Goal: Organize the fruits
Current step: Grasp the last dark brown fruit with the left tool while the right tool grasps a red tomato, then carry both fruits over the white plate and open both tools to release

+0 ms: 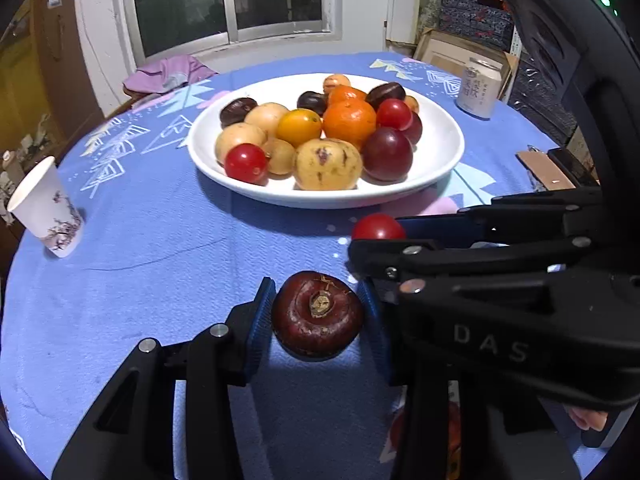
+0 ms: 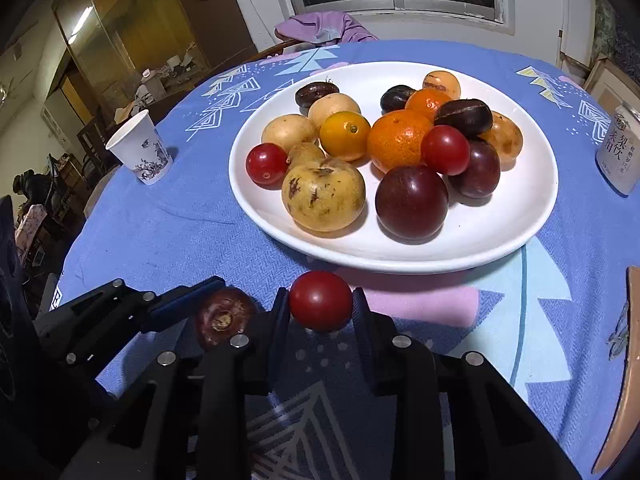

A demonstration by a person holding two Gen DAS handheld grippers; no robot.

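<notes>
Just before the white plate, a water chestnut is grasped by the left gripper and a cherry tomato by the right gripper; both should be lifted gently, unsqueezed.

Red tomato between right hand-held gripper pads, near white plate

Lit brightly from overhead; soft shadow under plate; strong fisheye bending at dark edges; mostly sharp focus.

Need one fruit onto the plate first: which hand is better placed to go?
Right, probably. The right gripper has its fingers tight on the cherry tomato just before the plate rim. The left gripper's water chestnut sits farther back.
</notes>
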